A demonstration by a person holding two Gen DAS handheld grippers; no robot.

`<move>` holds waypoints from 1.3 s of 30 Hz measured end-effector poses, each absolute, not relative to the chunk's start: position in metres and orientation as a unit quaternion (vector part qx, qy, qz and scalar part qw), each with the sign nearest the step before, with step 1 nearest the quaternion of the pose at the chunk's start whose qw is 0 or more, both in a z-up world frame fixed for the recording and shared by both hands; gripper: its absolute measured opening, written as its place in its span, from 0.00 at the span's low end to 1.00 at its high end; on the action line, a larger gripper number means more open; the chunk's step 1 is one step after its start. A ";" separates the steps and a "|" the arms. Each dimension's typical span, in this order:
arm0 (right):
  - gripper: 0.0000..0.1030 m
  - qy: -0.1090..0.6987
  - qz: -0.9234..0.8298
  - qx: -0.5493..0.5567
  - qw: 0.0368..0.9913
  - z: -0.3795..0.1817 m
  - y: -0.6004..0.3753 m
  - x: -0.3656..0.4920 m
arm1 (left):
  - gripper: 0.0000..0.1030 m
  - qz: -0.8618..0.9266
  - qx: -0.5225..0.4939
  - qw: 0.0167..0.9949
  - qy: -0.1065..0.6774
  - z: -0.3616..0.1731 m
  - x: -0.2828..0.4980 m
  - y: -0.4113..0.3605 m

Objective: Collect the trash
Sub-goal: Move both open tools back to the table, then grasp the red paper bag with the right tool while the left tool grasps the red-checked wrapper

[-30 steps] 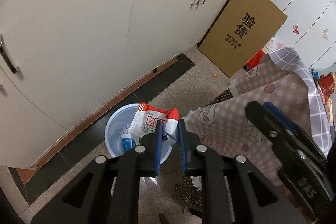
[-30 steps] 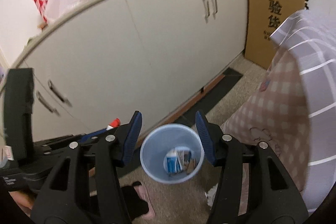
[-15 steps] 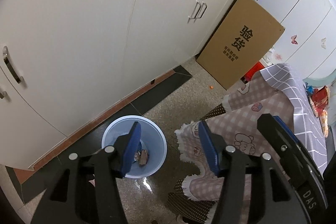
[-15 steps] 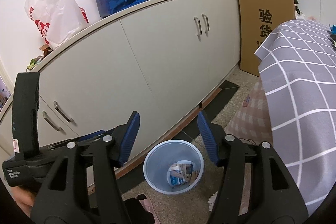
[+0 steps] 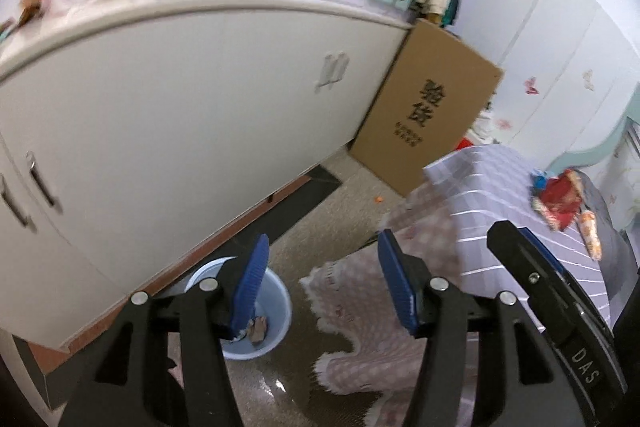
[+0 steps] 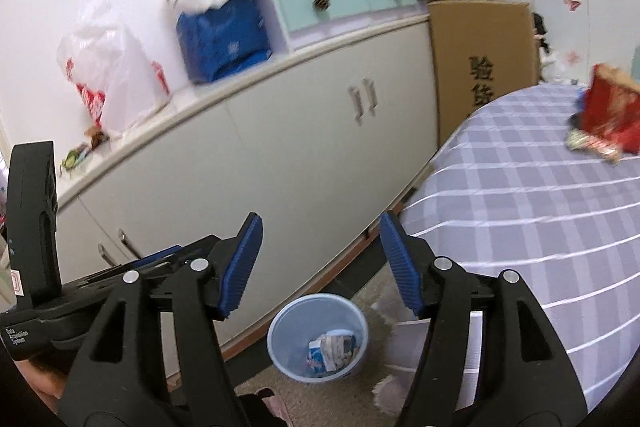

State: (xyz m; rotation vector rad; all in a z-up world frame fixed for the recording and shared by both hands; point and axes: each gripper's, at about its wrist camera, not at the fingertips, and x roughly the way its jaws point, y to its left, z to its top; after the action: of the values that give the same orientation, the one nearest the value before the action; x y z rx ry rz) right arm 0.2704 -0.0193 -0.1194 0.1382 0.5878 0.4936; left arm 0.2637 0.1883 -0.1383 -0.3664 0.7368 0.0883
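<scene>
wrapper now lies in the bin point(image 6: 318, 339); left tool point(image 5: 320, 285) and right tool point(image 6: 320, 267) gape apart, holding nothing.

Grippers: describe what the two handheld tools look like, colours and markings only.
Both are black plastic clamp-style frames with silver rivets and ribbed blue pads. The left gripper and right gripper match. The right gripper's body carries white "DAS" lettering; the left's body has small white text and a sticker. No cables or sleeves are visible.
</scene>
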 end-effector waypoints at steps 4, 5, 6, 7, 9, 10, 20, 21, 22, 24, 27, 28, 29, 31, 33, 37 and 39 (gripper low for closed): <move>0.63 0.278 0.213 0.080 0.933 -0.098 -0.070 0.276 | 0.55 0.004 -0.139 0.925 0.354 -0.115 0.280 0.131; 0.64 0.275 0.204 0.080 0.936 -0.093 -0.083 0.277 | 0.55 -0.004 -0.131 0.926 0.354 -0.112 0.285 0.119; 0.66 0.270 0.192 0.083 0.940 -0.088 -0.103 0.279 | 0.56 -0.014 -0.122 0.927 0.353 -0.107 0.289 0.105; 0.66 0.269 0.183 0.086 0.942 -0.085 -0.117 0.281 | 0.57 -0.027 -0.113 0.928 0.353 -0.103 0.297 0.087; 0.70 0.268 0.158 0.088 0.946 -0.078 -0.152 0.289 | 0.57 -0.045 -0.104 0.928 0.355 -0.099 0.308 0.063; 0.72 0.269 0.147 0.089 0.948 -0.076 -0.167 0.294 | 0.57 -0.051 -0.098 0.926 0.360 -0.098 0.317 0.047; 0.83 0.290 0.103 0.056 0.950 -0.093 -0.281 0.372 | 0.64 -0.082 -0.052 0.926 0.364 -0.097 0.380 -0.053; 0.84 0.284 0.103 0.045 0.952 -0.095 -0.284 0.376 | 0.65 -0.083 -0.052 0.926 0.365 -0.099 0.385 -0.057; 0.85 0.281 0.101 0.026 0.954 -0.097 -0.287 0.384 | 0.65 -0.082 -0.052 0.924 0.369 -0.102 0.391 -0.062; 0.86 0.288 0.108 0.001 0.951 -0.102 -0.289 0.400 | 0.65 -0.082 -0.057 0.922 0.375 -0.107 0.401 -0.067; 0.86 0.307 0.137 0.011 0.942 -0.113 -0.295 0.425 | 0.65 -0.078 -0.064 0.920 0.380 -0.112 0.412 -0.070; 0.86 0.317 0.142 0.022 0.937 -0.116 -0.297 0.432 | 0.66 -0.075 -0.068 0.919 0.382 -0.115 0.417 -0.070; 0.86 0.324 0.151 0.039 0.933 -0.118 -0.300 0.439 | 0.66 -0.074 -0.072 0.918 0.384 -0.117 0.421 -0.070; 0.86 0.331 0.170 0.067 0.926 -0.120 -0.307 0.452 | 0.66 -0.073 -0.078 0.915 0.389 -0.120 0.426 -0.070; 0.86 0.336 0.186 0.083 0.920 -0.122 -0.309 0.460 | 0.66 -0.075 -0.084 0.912 0.393 -0.123 0.430 -0.070; 0.84 0.343 0.220 0.111 0.906 -0.125 -0.312 0.467 | 0.66 -0.074 -0.091 0.908 0.401 -0.129 0.437 -0.076; 0.60 0.344 0.226 0.110 0.905 -0.124 -0.311 0.467 | 0.66 -0.075 -0.095 0.906 0.405 -0.131 0.441 -0.080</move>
State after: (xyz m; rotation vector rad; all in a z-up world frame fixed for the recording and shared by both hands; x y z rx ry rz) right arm 0.4671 -0.3109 -0.1238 0.2279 0.7100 0.4678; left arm 0.4415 -0.0799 -0.1310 -0.1970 0.8368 -0.1541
